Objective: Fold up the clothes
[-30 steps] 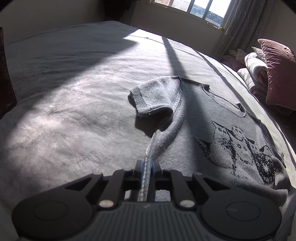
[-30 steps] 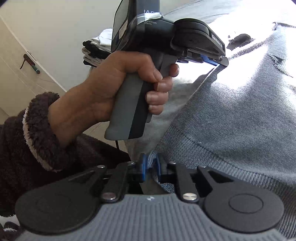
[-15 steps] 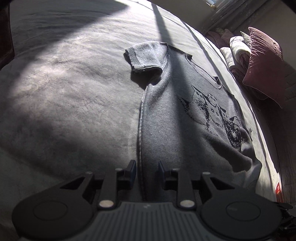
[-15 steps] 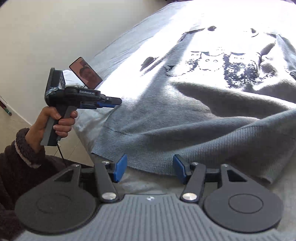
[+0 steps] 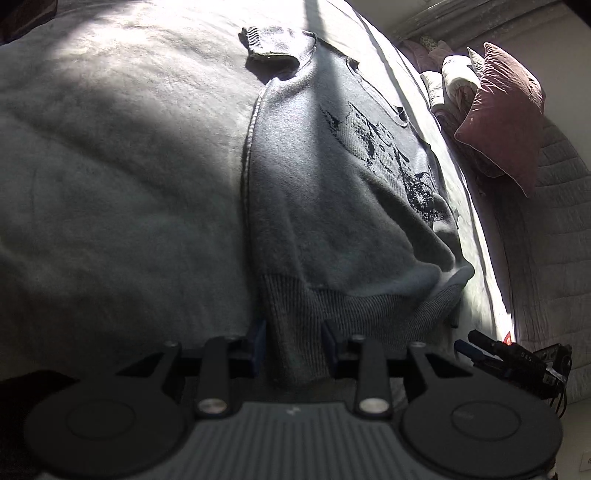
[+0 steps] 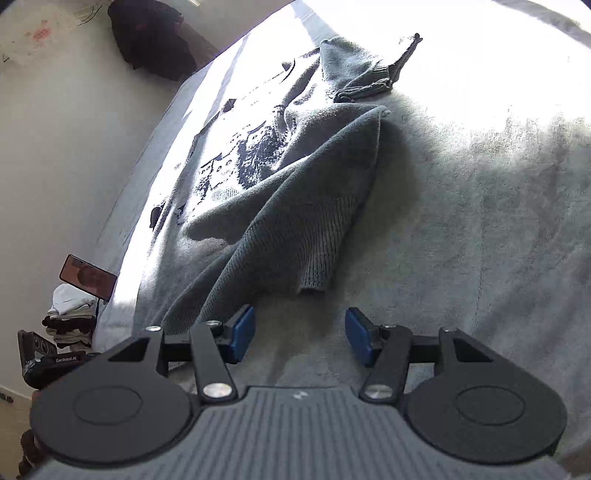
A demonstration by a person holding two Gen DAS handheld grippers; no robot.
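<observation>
A grey knitted sweater [image 5: 332, 192] with a dark printed pattern on the chest is spread on the bed [image 5: 110, 166]. One short sleeve is folded over at the far end; the ribbed hem lies nearest, one corner rumpled.

A wide bed [image 5: 110, 192], covered by a pale grey plush blanket [image 6: 480, 206], is crossed by hard sunlight and deep bands of shadow. At the far right in the left wrist view, a dusty-rose pillow [image 5: 506, 110] is propped against a quilted headboard [image 5: 554, 206], with rolled light bedding [image 5: 454, 85] stacked behind it and a curtain hem [image 5: 472, 18] seen above. In the right wrist view, a plain cream wall [image 6: 74, 147] is seen to the left, a dark garment [image 6: 151, 37] is hung against it at the far end, and a pile of folded clothes [image 6: 70, 321] is stacked low at the near left.
</observation>
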